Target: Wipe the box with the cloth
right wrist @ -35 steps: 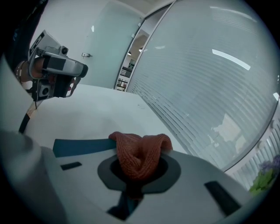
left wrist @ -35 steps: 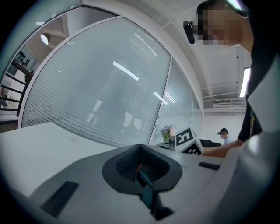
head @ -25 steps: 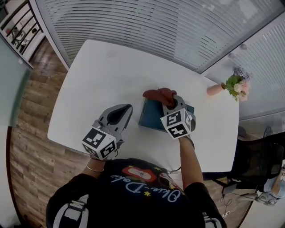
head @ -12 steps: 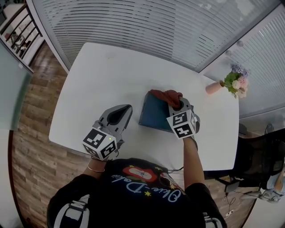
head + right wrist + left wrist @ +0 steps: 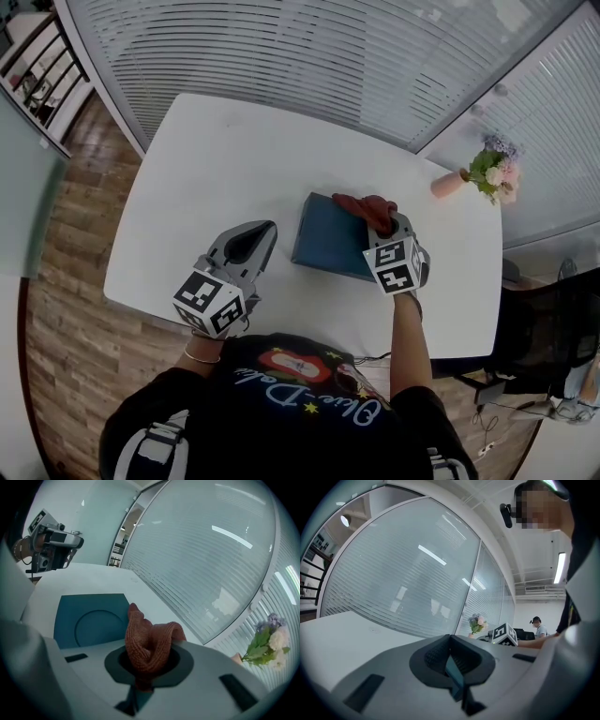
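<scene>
Clamping the cloth, right gripper holds it over the box.

The box is a flat, dark teal square with rounded corners. It lies flat and closed on the white table, a little right of the centre of the head view, its sides turned slightly off the frame's edges. In the right gripper view its lid fills the left middle of the frame and bears a shallow pressed ring.

The cloth is a rust-red knit, bunched into folds. It rests on the box's upper right corner in the head view, pinched between the jaws of the right hand-held gripper. Its loose end curls upward from them.
</scene>
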